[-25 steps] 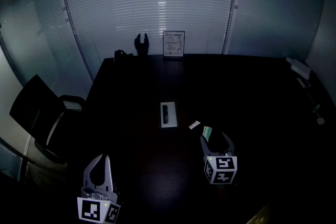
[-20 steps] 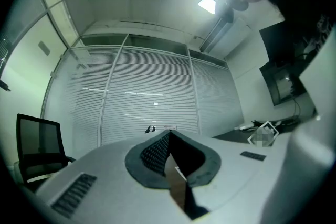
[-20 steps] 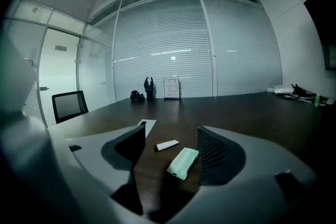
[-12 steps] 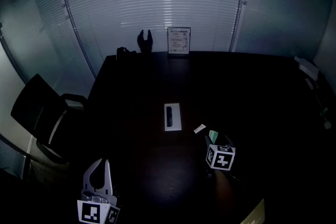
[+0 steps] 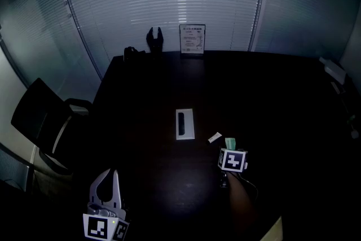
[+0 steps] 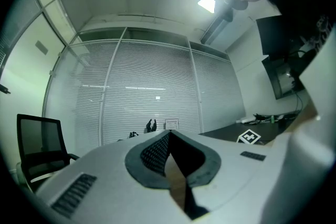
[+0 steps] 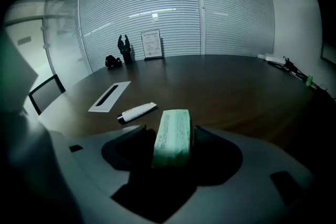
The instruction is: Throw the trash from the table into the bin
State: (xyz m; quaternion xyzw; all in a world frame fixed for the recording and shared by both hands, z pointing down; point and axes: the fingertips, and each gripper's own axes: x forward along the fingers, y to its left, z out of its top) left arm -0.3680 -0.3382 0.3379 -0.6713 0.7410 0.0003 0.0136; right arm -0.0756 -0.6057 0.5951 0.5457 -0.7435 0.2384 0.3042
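Right tongs are clamped on a pale green packet, which stands on edge between the two jaws and pokes out past their tips. From the head view the packet sits over the dark worktop toward its near right part; whether it touches the surface I cannot tell. A small white tube lies just beside it at 10 o'clock. Farther out at 10 o'clock lies a white plate with a dark slot. A framed sign stands at 12 o'clock on the far edge. Left tongs, at 8 o'clock, are closed tip to tip on nothing. A black chair stands at 9 o'clock.
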